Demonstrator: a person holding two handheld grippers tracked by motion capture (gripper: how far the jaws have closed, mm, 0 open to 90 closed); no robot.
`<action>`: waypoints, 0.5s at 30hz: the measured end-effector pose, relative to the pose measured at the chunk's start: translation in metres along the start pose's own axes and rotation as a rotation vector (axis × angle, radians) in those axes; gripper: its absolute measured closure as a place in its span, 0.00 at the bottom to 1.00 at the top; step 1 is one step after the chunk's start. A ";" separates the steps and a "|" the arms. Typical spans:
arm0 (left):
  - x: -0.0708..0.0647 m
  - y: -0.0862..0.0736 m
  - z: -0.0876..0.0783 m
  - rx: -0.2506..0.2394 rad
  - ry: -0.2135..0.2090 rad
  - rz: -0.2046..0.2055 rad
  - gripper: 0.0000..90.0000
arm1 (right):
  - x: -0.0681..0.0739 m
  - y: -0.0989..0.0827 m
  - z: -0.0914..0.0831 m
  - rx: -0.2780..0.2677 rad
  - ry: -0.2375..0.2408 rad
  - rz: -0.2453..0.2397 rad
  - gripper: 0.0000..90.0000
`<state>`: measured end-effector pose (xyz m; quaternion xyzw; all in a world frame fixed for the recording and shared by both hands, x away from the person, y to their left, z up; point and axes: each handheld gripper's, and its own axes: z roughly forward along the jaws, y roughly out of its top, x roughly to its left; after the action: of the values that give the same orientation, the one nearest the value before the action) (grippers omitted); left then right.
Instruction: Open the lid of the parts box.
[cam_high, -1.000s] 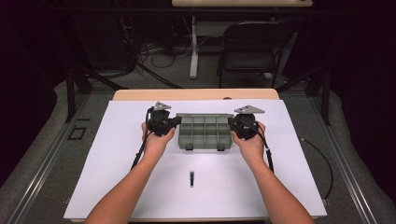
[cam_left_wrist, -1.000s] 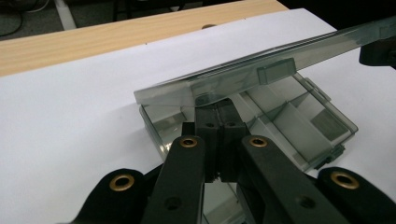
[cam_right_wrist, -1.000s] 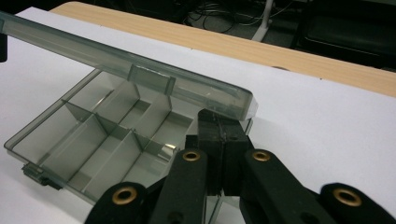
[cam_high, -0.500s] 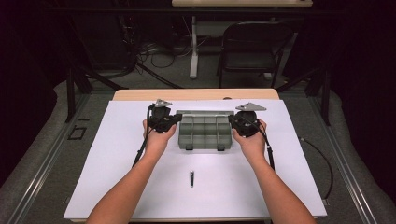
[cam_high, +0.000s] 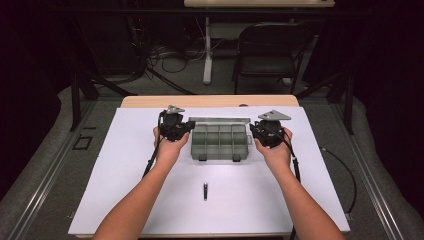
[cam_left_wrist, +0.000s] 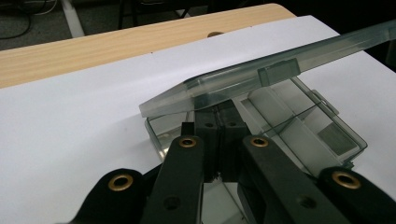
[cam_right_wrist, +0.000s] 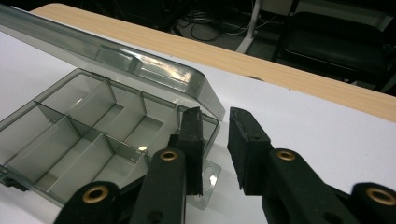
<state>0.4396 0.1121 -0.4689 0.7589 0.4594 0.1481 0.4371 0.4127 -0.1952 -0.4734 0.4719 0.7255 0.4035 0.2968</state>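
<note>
We are letting go: right claw (cam_right_wrist: 215, 140) jaws have just been parting beside the box (cam_right_wrist: 93, 135) wall; left claw (cam_left_wrist: 218, 140), pressed together, is propping the lid (cam_left_wrist: 261, 77) above it.

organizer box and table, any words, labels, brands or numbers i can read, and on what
None: no readable text anywhere.
Organizer box and its lid: plain smoky plastic, no label or brand.
White table sheet: blank.
Small dark object on the sheet: too small to tell any marking.
</note>
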 end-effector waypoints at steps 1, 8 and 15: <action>0.000 0.000 0.000 0.000 0.000 0.000 0.99 | 0.000 0.000 0.003 0.004 0.005 0.003 0.82; 0.000 0.001 0.003 0.000 0.002 -0.002 0.99 | -0.002 -0.001 0.030 0.066 -0.015 -0.001 0.80; 0.001 0.002 0.007 -0.003 0.007 -0.001 0.99 | -0.005 -0.001 0.047 0.067 -0.025 0.034 0.79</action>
<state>0.4454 0.1086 -0.4709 0.7575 0.4612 0.1511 0.4367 0.4524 -0.1854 -0.4973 0.4987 0.7268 0.3780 0.2832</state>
